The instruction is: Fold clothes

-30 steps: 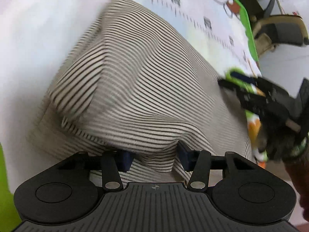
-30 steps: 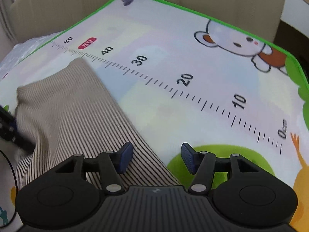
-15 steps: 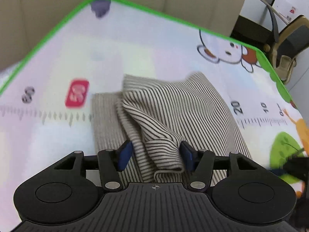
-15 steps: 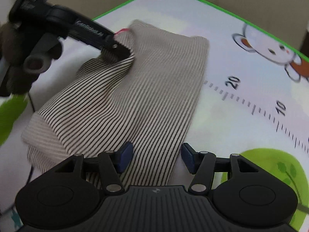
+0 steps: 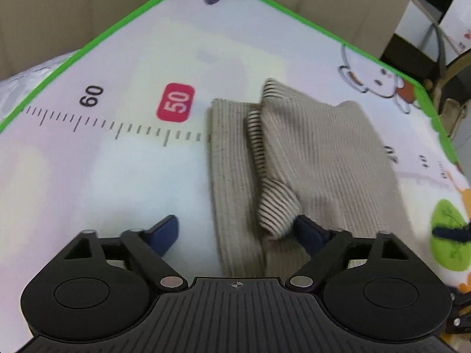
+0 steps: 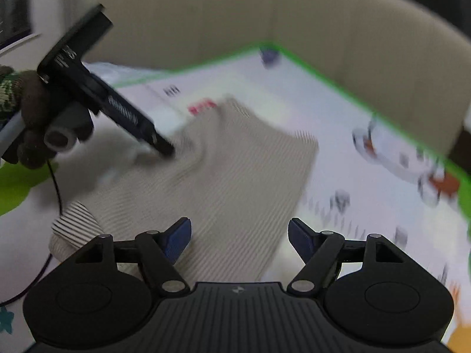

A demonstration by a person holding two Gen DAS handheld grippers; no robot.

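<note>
Over the play mat (image 5: 117, 176), the left gripper (image 5: 235, 231) has its jaws spread wide and empty, its right fingertip just beside a rolled fold of the striped garment (image 5: 309, 161). The right gripper (image 6: 240, 236) is likewise agape, holding nothing, above the garment's near edge. The garment lies folded mid-mat across the printed ruler (image 5: 103, 123), toward the far green-bordered corner.

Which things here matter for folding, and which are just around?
Job:
beige striped knit garment
left gripper, jaws open
right gripper, jaws open

Around:
green-edged play mat with printed ruler
beige sofa back
</note>
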